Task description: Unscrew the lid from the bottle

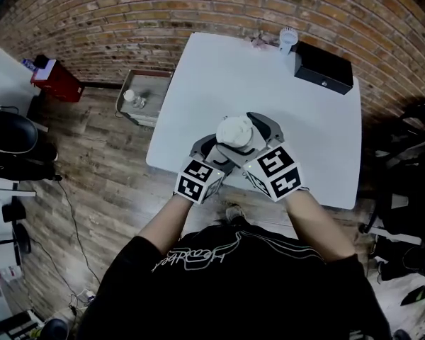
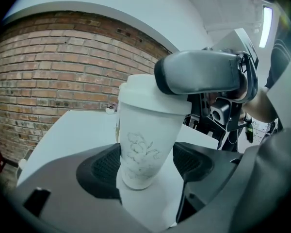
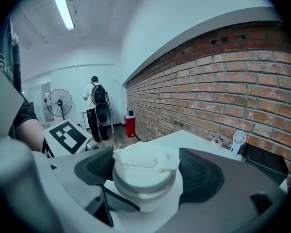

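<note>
Bottle [image 2: 145,144], lid [image 3: 145,164], both in jaws, white table [image 1: 219,76] (brick wall [image 1: 198,6])

So the left gripper [image 2: 148,164] has its jaws squeezing the bottle [image 2: 145,135], the right gripper [image 3: 146,171] jaws are clamped on the lid [image 3: 145,160], and both forearms [image 1: 166,222] angle inward.

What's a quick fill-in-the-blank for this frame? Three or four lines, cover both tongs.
1. The left tongs hold the bottle by its body, which bears a line drawing of a ____.
2. The right tongs are closed on the bottle's ____.
3. The table has a top that is ____ in colour.
4. The wall behind the table is built of ____.

Missing words: flower; lid; white; brick.
</note>
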`<state>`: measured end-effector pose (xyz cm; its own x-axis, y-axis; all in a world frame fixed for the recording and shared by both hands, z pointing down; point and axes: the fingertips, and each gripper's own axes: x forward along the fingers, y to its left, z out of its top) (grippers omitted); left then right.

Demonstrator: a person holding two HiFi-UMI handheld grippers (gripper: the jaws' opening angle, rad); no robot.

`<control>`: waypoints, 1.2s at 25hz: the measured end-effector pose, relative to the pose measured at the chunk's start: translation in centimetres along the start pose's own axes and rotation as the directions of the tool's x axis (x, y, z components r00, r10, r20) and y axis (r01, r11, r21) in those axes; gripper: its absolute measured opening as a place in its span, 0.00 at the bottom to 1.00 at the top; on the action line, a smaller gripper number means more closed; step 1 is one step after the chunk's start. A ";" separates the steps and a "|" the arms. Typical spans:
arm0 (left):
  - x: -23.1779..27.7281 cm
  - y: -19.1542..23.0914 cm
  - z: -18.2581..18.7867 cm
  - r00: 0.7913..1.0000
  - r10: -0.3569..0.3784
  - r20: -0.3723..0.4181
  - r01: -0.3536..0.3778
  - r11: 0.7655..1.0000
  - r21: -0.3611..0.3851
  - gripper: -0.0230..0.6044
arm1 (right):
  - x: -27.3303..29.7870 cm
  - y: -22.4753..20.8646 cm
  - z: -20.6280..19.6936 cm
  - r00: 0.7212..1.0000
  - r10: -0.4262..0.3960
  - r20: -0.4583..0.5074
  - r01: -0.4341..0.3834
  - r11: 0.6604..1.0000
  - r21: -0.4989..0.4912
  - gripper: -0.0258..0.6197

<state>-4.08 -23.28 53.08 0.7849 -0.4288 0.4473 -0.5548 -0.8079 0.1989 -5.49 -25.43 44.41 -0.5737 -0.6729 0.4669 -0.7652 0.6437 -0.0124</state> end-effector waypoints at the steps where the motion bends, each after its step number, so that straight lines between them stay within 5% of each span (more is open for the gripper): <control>1: 0.0 0.0 0.0 1.000 0.001 -0.001 -0.001 1.000 0.000 0.60 | 0.0 0.0 -0.1 1.000 0.002 -0.002 -0.002 1.000 -0.001 0.66; 7: 0.1 -0.3 -0.3 1.000 -0.004 -0.019 0.004 1.000 0.002 0.60 | -0.2 0.1 -0.4 0.998 0.067 -0.012 -0.067 0.998 -0.021 0.67; 11: 0.1 -0.2 -0.2 1.000 -0.001 -0.015 0.001 1.000 0.005 0.60 | -0.2 0.3 -0.4 0.983 0.184 -0.026 -0.185 0.979 -0.080 0.67; 22: 0.0 -0.1 -0.4 1.000 0.010 0.013 -0.010 1.000 -0.006 0.60 | -0.2 1.3 -0.6 0.854 0.498 -0.150 -0.520 0.820 -0.240 0.67; 26: 0.1 0.0 -0.4 1.000 0.014 0.012 -0.014 1.000 -0.005 0.60 | -0.3 1.3 -0.6 0.814 0.553 -0.178 -0.581 0.766 -0.277 0.66; 30: 0.2 -0.2 -0.4 1.000 0.007 0.000 -0.007 1.000 0.007 0.60 | -0.5 1.5 -0.7 0.807 0.563 -0.177 -0.590 0.753 -0.292 0.66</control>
<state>-3.98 -23.04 53.51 0.7808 -0.4346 0.4489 -0.5584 -0.8077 0.1893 -6.15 -23.86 44.77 -0.8423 -0.1159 0.5264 -0.1526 0.9879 -0.0267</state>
